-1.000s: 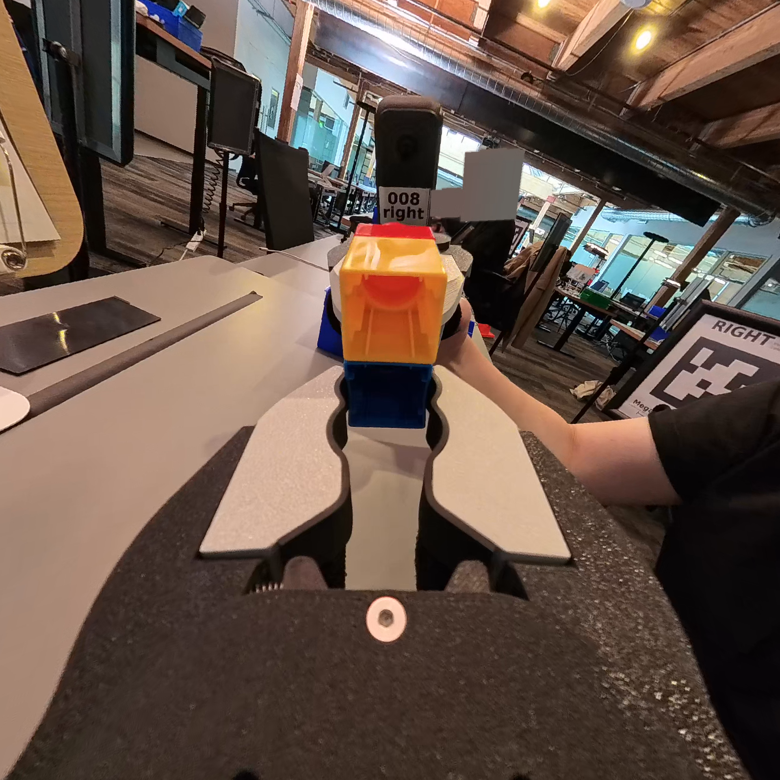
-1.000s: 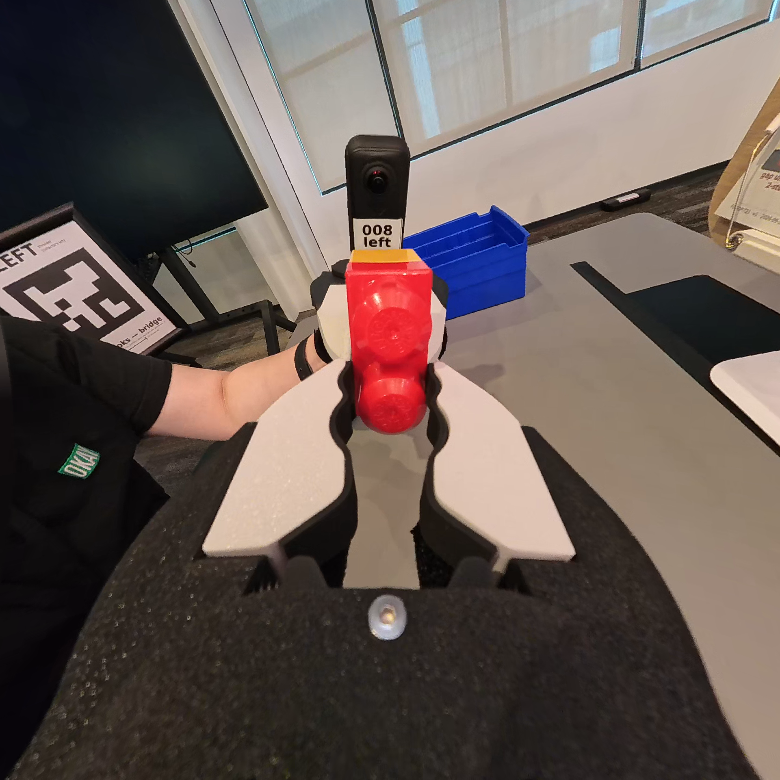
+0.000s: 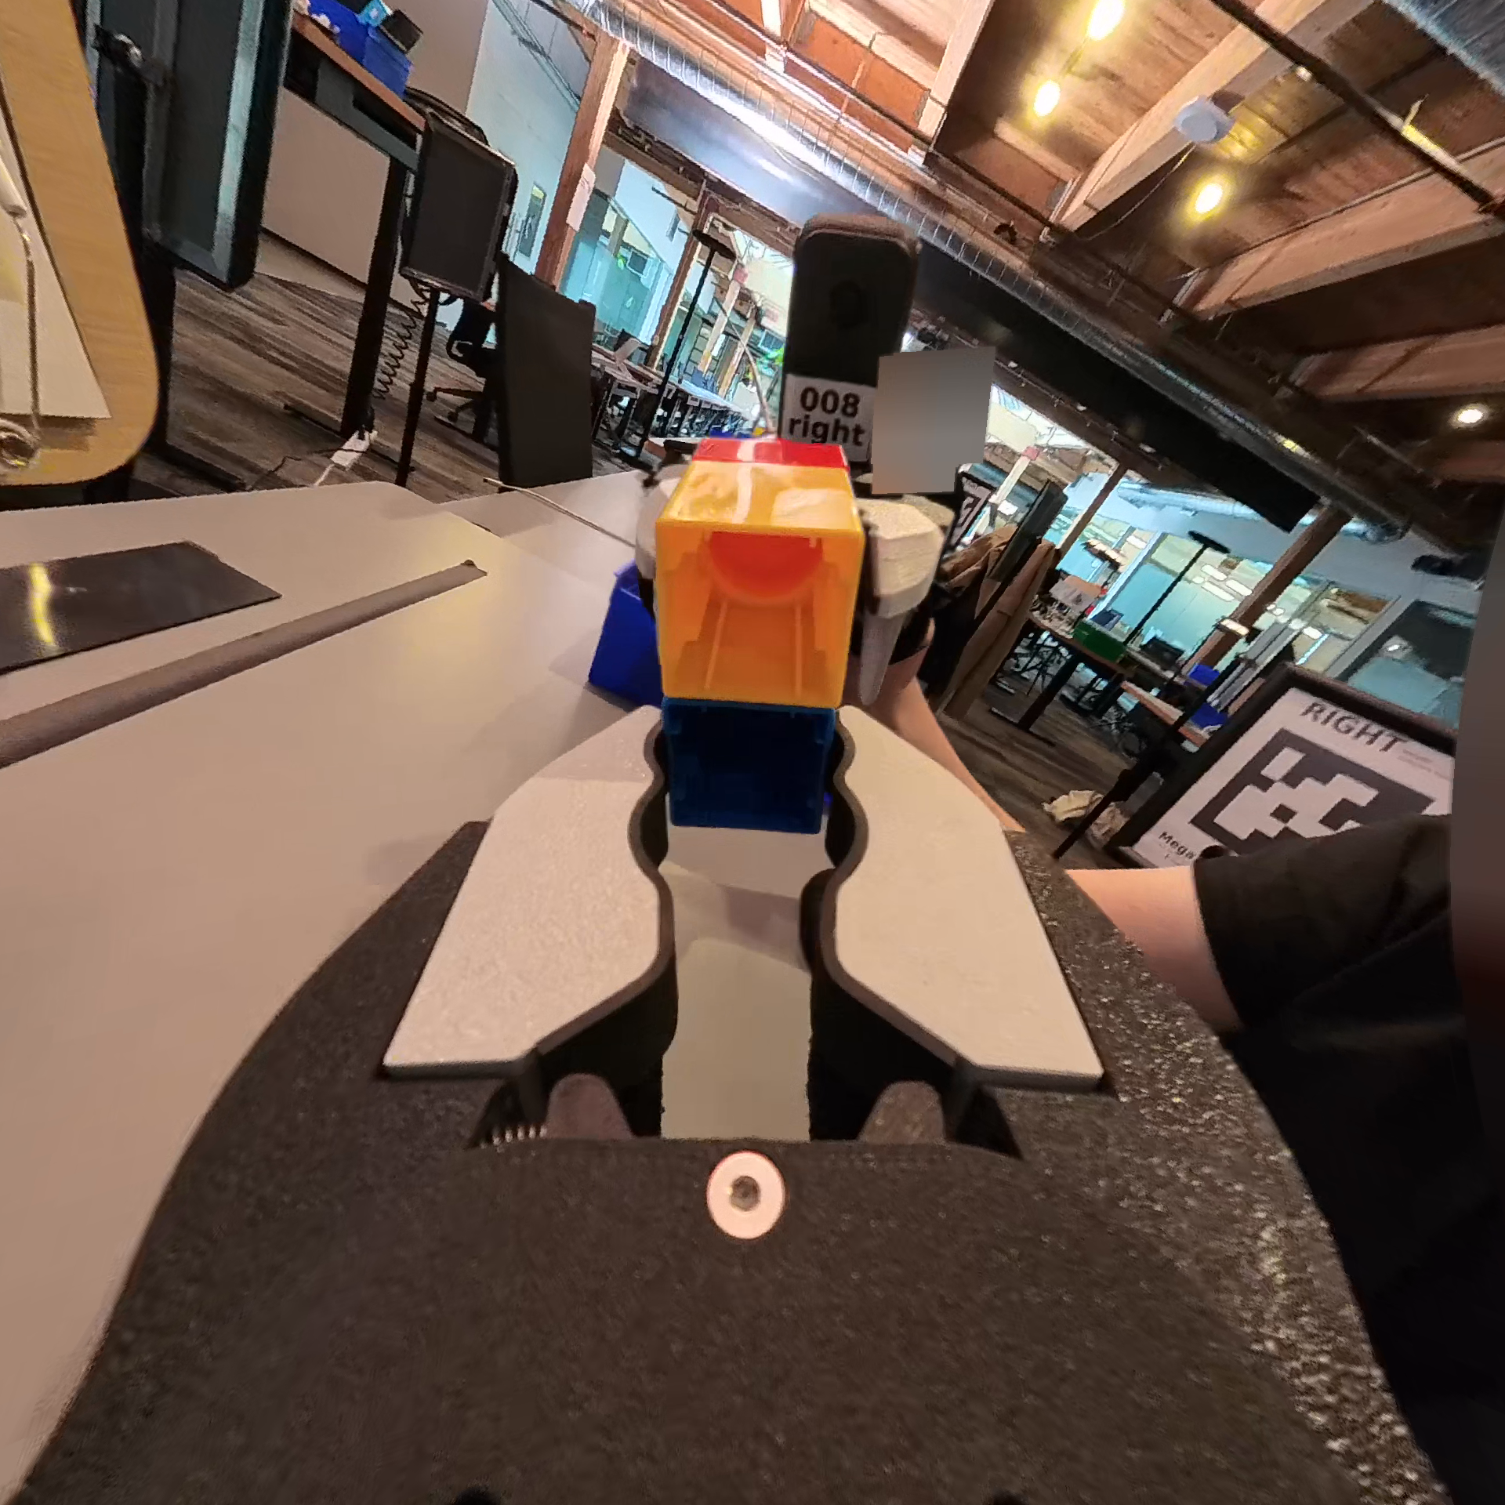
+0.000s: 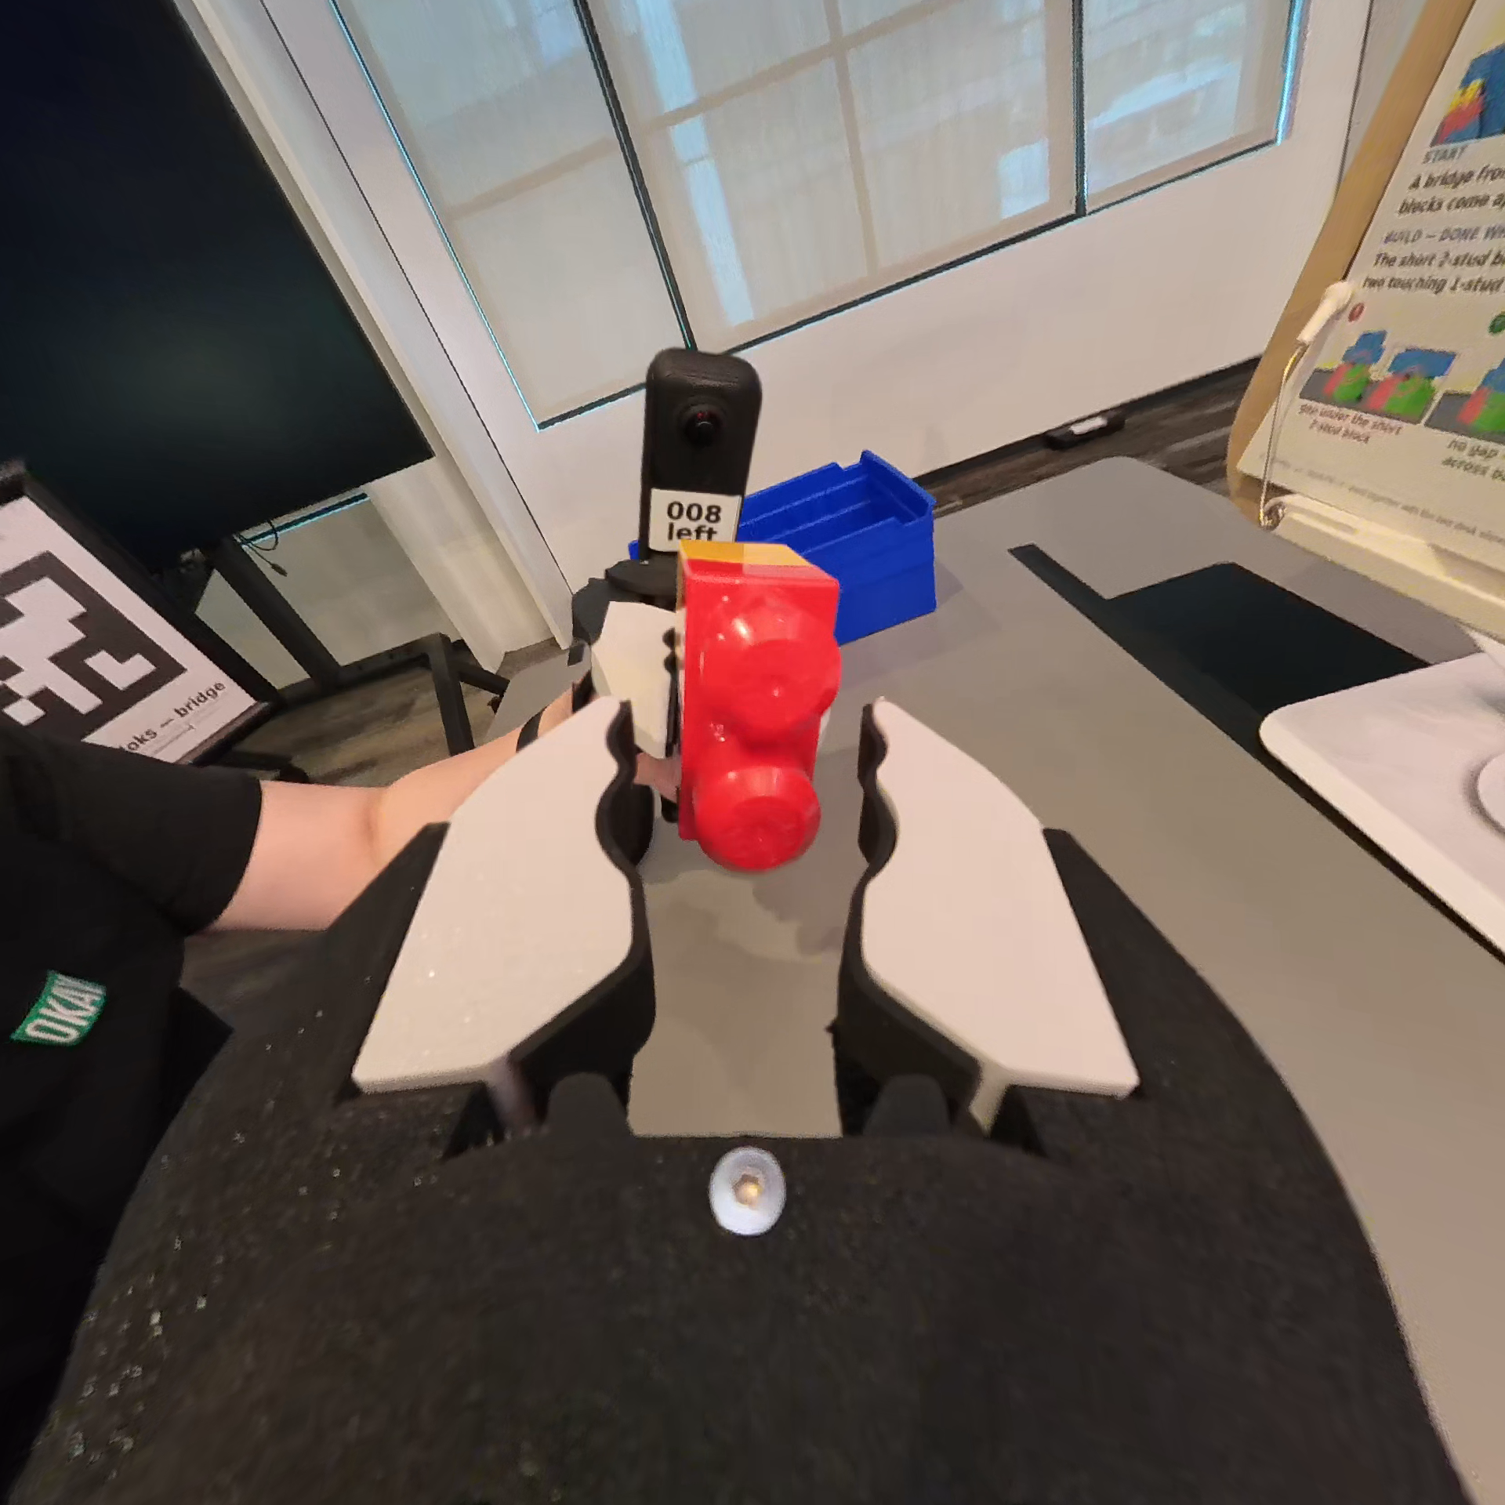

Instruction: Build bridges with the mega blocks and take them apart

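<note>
Three joined blocks hang above the grey surface point(image 3: 244, 814) between the claws: the left claw point(image 3: 745, 774) is clenched on the blue block point(image 3: 745, 770), while the released right claw point(image 4: 745, 761) faces the red block point(image 4: 753, 717) just off its tips.

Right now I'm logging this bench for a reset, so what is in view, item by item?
red two-stud block: one, red, held off the table, between the right gripper's open fingers.
yellow block: one, yellow, joined to the red one.
blue block: one, blue, below the yellow, clamped.
storage bin: one, blue, far table edge.
instruction sheet: one, white, on a stand at right.
marker board: one, black and white, beside the table.
table: one, grey.
black mat: one, black, on the table.
left gripper: shut on the blue block.
right gripper: open.
</note>
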Motion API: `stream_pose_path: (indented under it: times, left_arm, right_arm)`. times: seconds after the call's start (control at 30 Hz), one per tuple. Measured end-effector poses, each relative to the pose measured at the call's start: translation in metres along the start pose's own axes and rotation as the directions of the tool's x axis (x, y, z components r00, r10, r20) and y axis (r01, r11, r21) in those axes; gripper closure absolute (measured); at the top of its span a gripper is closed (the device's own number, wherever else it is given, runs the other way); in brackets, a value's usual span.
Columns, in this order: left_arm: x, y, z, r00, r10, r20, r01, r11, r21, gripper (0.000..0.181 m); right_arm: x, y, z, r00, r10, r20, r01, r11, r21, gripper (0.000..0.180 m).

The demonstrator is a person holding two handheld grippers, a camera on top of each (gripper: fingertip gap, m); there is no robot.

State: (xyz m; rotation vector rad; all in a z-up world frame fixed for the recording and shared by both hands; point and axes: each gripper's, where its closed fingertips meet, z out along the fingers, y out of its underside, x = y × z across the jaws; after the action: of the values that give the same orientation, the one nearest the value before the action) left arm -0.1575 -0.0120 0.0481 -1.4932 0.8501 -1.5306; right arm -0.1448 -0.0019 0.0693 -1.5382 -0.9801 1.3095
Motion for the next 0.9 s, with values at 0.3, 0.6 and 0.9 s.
stream_pose_path:
  times: [0.3, 0.6, 0.9]
  left_arm:
    - [0.000, -0.001, -0.002, 1.000, -0.013, -0.003, 0.013, 1.000, 0.005, 0.146]
    - [0.000, 0.000, 0.004, 0.999, 0.032, 0.035, -0.032, 0.999, -0.015, 0.146]
    - [0.007, -0.001, 0.008, 0.998, 0.060, 0.007, -0.060, 0.998, -0.001, 0.122]
  right_arm:
    - [-0.001, 0.013, 0.004, 0.997, 0.035, 0.067, -0.032, 0.998, -0.050, 0.147]
    - [0.001, 0.004, -0.001, 1.000, -0.022, 0.019, 0.022, 1.000, -0.012, 0.135]
    - [-0.002, 0.000, -0.006, 0.999, -0.043, 0.026, 0.043, 0.999, -0.006, 0.147]
